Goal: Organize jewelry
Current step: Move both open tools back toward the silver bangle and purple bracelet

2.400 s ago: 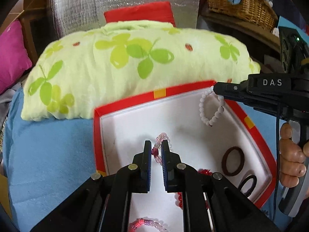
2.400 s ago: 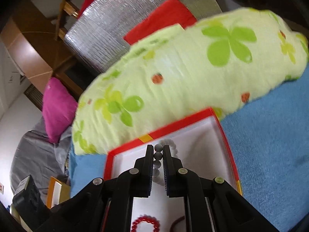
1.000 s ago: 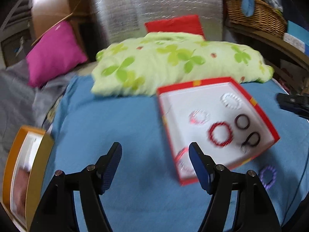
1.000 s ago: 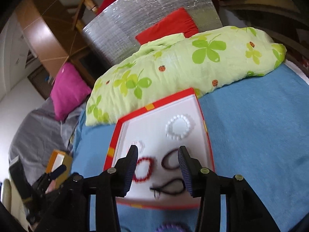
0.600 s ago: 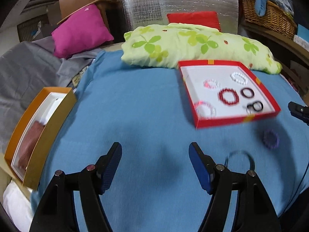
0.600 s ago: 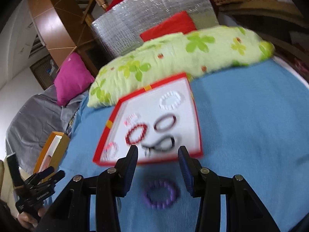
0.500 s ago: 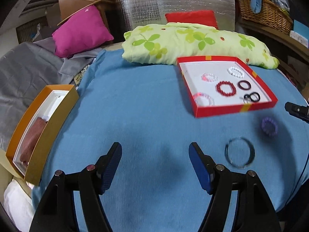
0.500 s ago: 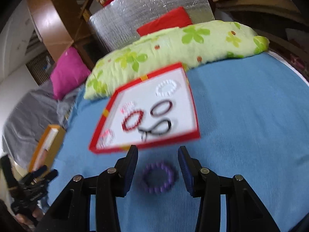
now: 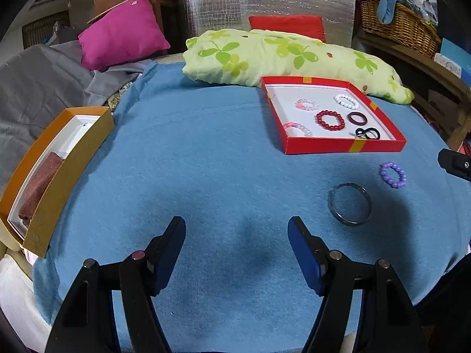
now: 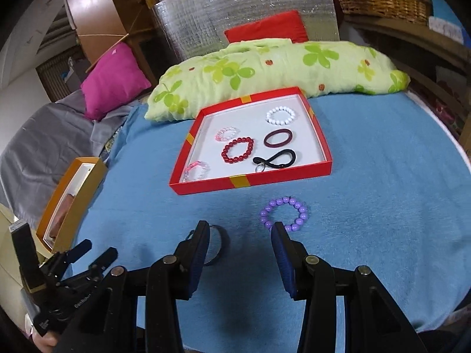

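Note:
A red tray [image 9: 338, 147] [image 10: 250, 181] with a white floor lies on the blue cloth. It holds several bracelets and hair ties, among them a white bead bracelet [image 10: 280, 115] and a red bead bracelet [image 9: 330, 120] [image 10: 238, 150]. A purple bead bracelet [image 9: 393, 174] [image 10: 284, 214] and a dark bangle [image 9: 349, 204] [image 10: 216, 248] lie on the cloth in front of the tray. My left gripper [image 9: 237, 247] is open and empty, left of the bangle. My right gripper [image 10: 240, 242] is open and empty, between the bangle and the purple bracelet.
An orange box [image 9: 50, 164] [image 10: 69, 197] sits at the cloth's left edge. A green flowered pillow [image 9: 288, 58] [image 10: 279, 67] lies behind the tray. A pink cushion [image 9: 120, 41], grey bedding [image 9: 35, 88] and a wicker basket [image 9: 397, 26] ring the bed.
Both grippers have let go of their bracelets in the tray, opened and pulled back toward me. The purple bracelet and the bangle have come into view.

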A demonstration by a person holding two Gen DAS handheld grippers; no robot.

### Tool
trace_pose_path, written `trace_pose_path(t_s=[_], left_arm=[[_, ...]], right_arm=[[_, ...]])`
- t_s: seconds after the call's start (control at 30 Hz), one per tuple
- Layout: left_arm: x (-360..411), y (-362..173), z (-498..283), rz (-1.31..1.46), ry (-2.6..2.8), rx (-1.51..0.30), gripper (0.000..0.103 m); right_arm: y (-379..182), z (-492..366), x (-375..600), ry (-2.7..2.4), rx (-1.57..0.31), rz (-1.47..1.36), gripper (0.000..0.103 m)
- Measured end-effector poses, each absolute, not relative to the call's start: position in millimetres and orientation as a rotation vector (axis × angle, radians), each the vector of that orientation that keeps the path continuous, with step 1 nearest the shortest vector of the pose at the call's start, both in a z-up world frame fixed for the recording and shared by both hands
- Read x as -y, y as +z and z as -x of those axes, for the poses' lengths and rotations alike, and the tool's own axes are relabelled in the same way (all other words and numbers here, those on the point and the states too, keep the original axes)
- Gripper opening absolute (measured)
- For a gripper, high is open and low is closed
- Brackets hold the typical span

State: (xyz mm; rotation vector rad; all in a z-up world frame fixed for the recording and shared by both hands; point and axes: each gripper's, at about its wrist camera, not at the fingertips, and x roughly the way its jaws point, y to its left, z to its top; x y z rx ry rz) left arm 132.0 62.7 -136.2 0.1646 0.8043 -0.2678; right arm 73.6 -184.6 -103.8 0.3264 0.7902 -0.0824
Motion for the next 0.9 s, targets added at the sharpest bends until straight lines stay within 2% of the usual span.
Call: trace_pose_path(t_s=[0.4, 0.9], left_arm=[[-51, -138, -132, -0.155, -0.317, -0.819, 0.073], [-80, -158, -150, -0.050, -0.323, -0.897, 0.073]], right_arm=[[-97, -54, 193, -0.135, -0.802, -0.336, 0.049], [-152, -58, 256, -0.112, -0.853, -0.446, 0.049]])
